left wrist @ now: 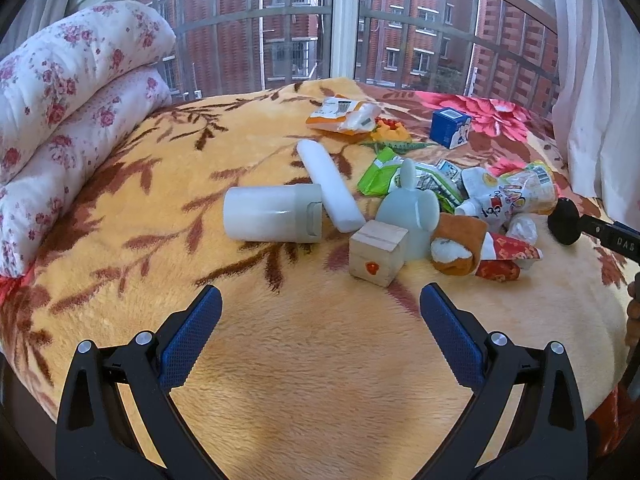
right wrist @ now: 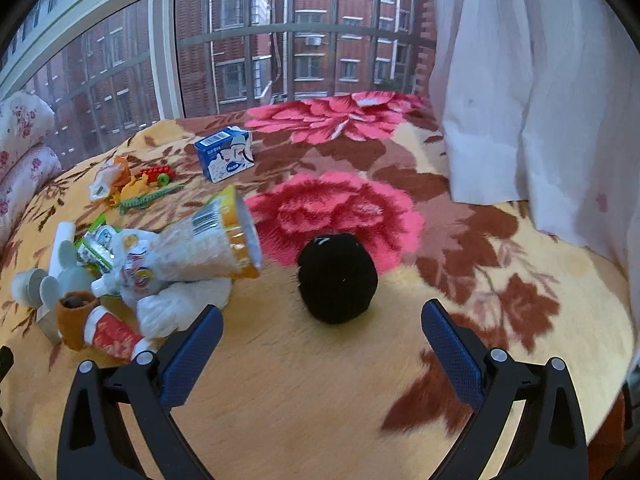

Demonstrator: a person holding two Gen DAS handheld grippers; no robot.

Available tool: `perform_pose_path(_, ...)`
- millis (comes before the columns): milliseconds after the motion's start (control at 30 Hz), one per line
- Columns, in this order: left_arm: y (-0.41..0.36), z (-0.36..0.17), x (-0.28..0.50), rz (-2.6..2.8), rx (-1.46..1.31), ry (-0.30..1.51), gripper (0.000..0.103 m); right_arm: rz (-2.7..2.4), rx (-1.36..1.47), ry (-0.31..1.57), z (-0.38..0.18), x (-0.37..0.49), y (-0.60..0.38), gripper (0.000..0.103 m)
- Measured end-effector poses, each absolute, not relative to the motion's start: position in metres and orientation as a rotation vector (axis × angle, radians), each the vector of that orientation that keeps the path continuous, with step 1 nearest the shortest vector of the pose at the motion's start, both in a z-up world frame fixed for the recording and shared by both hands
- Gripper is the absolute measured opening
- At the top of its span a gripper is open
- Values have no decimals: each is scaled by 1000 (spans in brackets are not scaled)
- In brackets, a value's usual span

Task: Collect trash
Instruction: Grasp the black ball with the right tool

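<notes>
Your left gripper [left wrist: 320, 308] hangs over bare blanket [left wrist: 120, 208] with its jaws spread wide and nothing between them. At far left the quilt [left wrist: 68, 92] runs out of frame. The bottle [left wrist: 272, 218] lies on its side, long axis left to right, cap toward the pile; the white tube [left wrist: 330, 184] leans across its cap end, running from far-left to near-right. In front sits the wood block [left wrist: 378, 252], touching the pale fan [left wrist: 408, 210], which hides much of the green wrapper [left wrist: 380, 174] behind it. The orange packet [left wrist: 344, 114] and blue carton [left wrist: 450, 128] lie further back, apart from the heap. The trash is bunched right of centre: the clear bag [left wrist: 516, 196] lies crumpled over the wrappers, and what is beneath it is hard to make out. In the right wrist view that bag [right wrist: 200, 244] points its open, orange-rimmed mouth to the right, toward the black ball [right wrist: 338, 278], near but not touching. Your right gripper [right wrist: 322, 328] is also open and empty, the ball just ahead of the gap. The curtain [right wrist: 540, 100] covers the bed's right edge.
</notes>
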State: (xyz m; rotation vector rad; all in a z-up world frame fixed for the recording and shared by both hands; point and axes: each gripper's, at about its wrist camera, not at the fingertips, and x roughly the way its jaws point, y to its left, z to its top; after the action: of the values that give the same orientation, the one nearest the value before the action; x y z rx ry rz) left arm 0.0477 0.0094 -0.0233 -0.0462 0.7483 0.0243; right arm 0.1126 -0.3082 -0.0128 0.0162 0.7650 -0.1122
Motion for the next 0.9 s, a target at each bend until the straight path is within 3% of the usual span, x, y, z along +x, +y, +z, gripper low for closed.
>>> perform_pose_path(233,13,-29,53,21,-56,755,97,-70,54,851,-30,157,-328,97)
perform_pose_path(333,15,-30,56,22,-61,761,97,-56,107,915,-40,179,-332,85)
perform_pose_path(500,21,-31,57,31,-71,771,97,-108,98,1015,-61,200,-331,51)
perform_pose_path(600,25,-31,54,32,-77,776,97,-92,128,982,-56,190,-335,47)
perform_pose_path(900,21,-29,51,-9,-94,797,97,70,115,819,-15,89,-296,47)
